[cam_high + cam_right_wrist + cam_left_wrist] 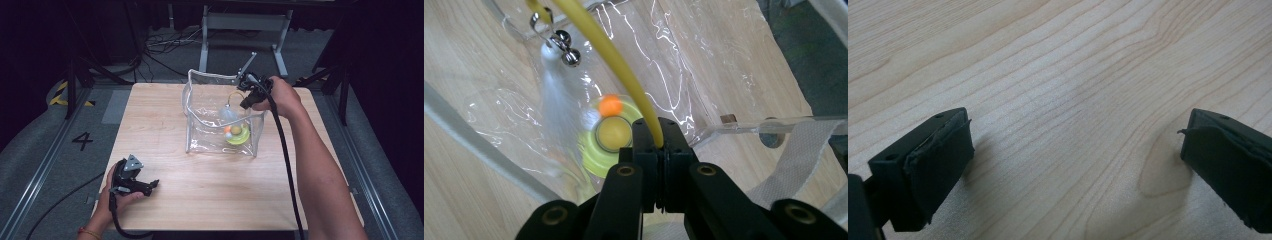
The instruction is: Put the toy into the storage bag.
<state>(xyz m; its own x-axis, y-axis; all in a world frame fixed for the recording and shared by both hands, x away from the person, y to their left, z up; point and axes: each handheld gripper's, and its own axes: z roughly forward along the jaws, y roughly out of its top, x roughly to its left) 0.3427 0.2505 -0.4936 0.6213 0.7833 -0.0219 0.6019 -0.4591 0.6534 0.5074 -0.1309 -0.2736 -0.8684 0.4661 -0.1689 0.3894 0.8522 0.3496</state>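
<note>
- left gripper (150,186) lies low on the near left part of the wooden table (165,125), held in the person's left hand (117,197); its grey three-cornered plate (133,163) faces up; a black cable (117,222) trails from it toward the near edge
- in the left gripper view its two black jaws stand wide apart; bare wood grain lies between them; the pads (940,165) press on nothing
- further right, past the table's middle, stands a clear plastic bag (200,107) with a pale trimmed rim, its mouth open upward; on its floor lies a yellow-green round toy (239,136) with an orange ball (227,129) just beside it
- right gripper (245,103) hangs over the bag's mouth at its far right corner, held in the person's right hand (280,95), nose tilted down into the bag
- its jaws are squeezed fully together and pinch the thin yellow wand (609,55) of a cat teaser; the wand arcs up and away from the fingertips
- at the wand's far end hang two small silver bells (565,47) and a white feather tuft (556,105); the tuft dangles inside the bag, above the round toy (611,142); whether it touches the toy i cannot tell
- the orange ball (610,105) sits near the toy's rim
</note>
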